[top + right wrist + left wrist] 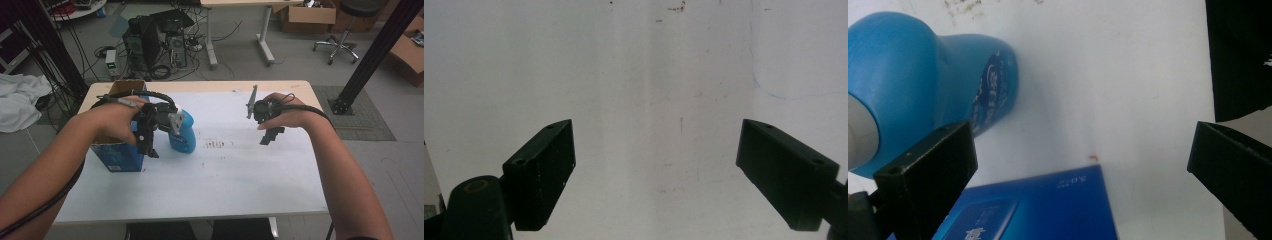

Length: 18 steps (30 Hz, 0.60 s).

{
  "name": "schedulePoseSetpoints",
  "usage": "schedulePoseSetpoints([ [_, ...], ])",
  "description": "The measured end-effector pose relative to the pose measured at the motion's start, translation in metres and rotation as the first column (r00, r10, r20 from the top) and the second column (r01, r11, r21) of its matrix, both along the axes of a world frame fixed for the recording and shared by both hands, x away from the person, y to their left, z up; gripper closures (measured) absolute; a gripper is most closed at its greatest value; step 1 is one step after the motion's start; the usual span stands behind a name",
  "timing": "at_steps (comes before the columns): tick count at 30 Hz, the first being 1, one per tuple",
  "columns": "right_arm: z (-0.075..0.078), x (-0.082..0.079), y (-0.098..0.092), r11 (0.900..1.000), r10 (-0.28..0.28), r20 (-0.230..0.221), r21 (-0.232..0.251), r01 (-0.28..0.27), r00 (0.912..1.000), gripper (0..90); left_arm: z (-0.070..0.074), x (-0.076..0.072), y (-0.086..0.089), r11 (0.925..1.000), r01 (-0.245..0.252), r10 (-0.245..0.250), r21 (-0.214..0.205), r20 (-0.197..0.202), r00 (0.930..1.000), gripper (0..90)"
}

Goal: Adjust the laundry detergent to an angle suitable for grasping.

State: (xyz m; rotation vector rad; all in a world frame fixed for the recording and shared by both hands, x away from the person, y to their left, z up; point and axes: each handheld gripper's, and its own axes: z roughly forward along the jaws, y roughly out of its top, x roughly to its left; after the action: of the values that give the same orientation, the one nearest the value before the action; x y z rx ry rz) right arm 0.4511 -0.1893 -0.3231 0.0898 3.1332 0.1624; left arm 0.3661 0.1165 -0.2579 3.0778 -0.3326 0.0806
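1. High view: a white-topped desk [240,185] carries a blue bottle [184,134] and a blue carton [119,156], both near its left edge, the bottle just beside the carton on the side toward the desk's middle.
2. Left gripper [148,142]: held over the carton's near right corner, just beside the bottle. In the left gripper view its jaws stand wide apart with nothing between them; the bottle [923,85] lies outside the one jaw and the carton [1048,210] below.
3. Right gripper [267,136]: held over bare desk toward the right edge, well apart from both blue items. In the right gripper view its jaws are likewise spread, clamped on nothing, with only the marked white surface [644,75] beyond.
4. Step in hand, as a judgement: the approach to the bottle, before any grip is made.
5. Next move, as a judgement: the left gripper would need to shift sideways until the bottle's body sits between the jaws, then close. The body is rounded and smooth, so a grip at its narrower waist looks safer, and the carton close by leaves little room.
6. Writing: the bottle bears a white-lettered label, too blurred to read. The carton shows small white print and a white emblem, also illegible. Dark smudges mark the desk's middle.
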Motion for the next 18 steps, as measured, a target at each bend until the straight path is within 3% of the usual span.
schedulePoseSetpoints([
  [7,0.0013,0.0000,0.0006,1.0000,0.003,0.003,0.001,-0.003,1.0000,16.3,0.0035,0.0002,-0.0008,1.0000,0.000,-0.001,0.005,0.009,1.0000,0.1],
  [11,0.0026,-0.0019,0.0004,1.0000,-0.001,0.004,0.003,0.001,1.0000,16.3,0.0073,-0.0037,-0.0011,0.9997,0.006,-0.006,-0.023,0.006,1.0000,0.1],
  [18,0.0036,-0.0013,-0.0005,1.0000,-0.006,0.015,0.003,0.006,0.9999,16.1,0.0037,-0.0026,-0.0020,1.0000,-0.001,0.001,-0.009,0.005,1.0000,0.1],
])
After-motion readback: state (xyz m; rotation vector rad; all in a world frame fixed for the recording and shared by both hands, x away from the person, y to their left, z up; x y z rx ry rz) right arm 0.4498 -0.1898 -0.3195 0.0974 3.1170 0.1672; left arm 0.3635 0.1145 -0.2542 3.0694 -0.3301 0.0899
